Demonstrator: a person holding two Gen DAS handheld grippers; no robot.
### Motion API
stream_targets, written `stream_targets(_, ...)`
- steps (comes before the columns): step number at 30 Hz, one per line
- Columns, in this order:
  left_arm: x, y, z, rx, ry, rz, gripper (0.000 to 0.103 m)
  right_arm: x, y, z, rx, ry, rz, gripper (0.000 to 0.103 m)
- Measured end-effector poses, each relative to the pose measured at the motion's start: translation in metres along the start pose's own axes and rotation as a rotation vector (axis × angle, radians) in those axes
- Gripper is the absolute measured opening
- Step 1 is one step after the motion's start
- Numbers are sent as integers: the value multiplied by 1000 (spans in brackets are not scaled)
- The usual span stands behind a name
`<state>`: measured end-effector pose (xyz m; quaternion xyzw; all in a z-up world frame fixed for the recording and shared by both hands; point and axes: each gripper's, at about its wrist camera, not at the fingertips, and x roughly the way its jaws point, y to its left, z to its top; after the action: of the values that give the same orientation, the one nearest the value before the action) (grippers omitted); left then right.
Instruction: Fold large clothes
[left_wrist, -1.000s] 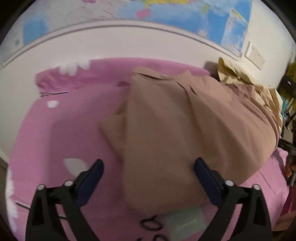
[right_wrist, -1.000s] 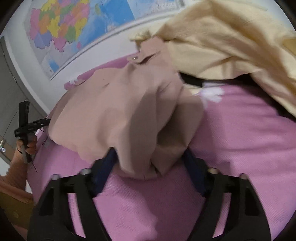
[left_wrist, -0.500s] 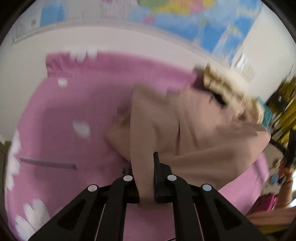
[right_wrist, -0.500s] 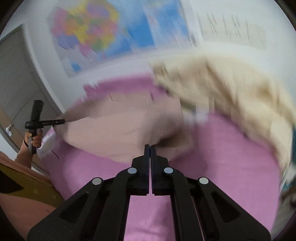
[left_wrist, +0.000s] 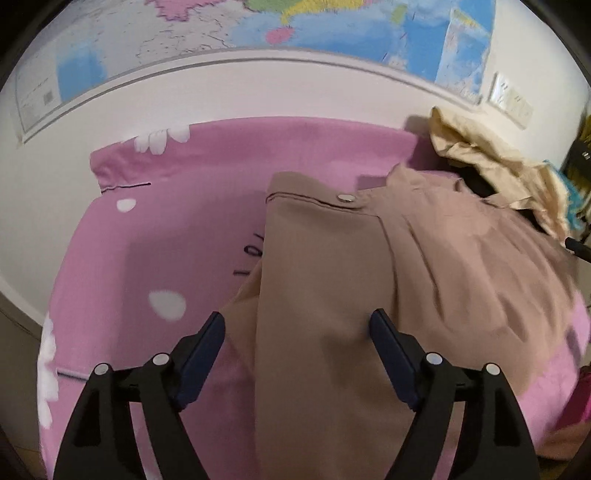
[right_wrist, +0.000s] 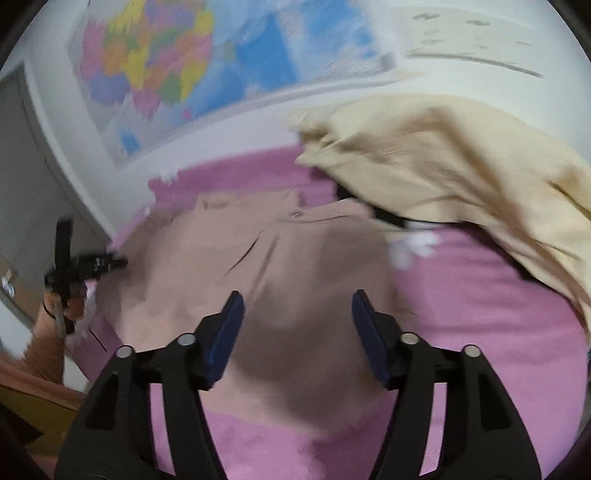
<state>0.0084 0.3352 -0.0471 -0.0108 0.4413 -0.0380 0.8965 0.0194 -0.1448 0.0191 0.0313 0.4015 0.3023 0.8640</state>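
Both claws are spreading apart, gripping nothing: the left claw (left_wrist: 297, 332) and right claw (right_wrist: 298, 312) hover over the tan-brown buttoned garment (left_wrist: 332, 295) lying folded on the pink flower-print bedsheet (left_wrist: 166, 240), beside a crumpled cream garment (right_wrist: 443, 166).

The big shirt (left_wrist: 332, 280) lay on the bed sheet (left_wrist: 166, 229), a bit to the right of the middle. Behind it and to the right, another heap of cloth (left_wrist: 491, 162) sat near the wall. A map (left_wrist: 258, 26) hung on the wall behind the bed. The left gripper (left_wrist: 297, 332) was over the near end of the shirt, one finger on each side of it. The right gripper (right_wrist: 297, 317) was over the shirt's other side, with the heap to its right.
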Motion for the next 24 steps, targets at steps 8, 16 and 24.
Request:
stream_targets(8,35,-16,22,51,79,-60,34,94,25,19,-117,142,-109,21)
stream_targets(16,19,-19,53,35,-34,-78,4,53,28,44,-97,-114,-158,2)
stream_targets(24,50,-18,60,30,5,34,8,109,9,35,-90,49,-194,4)
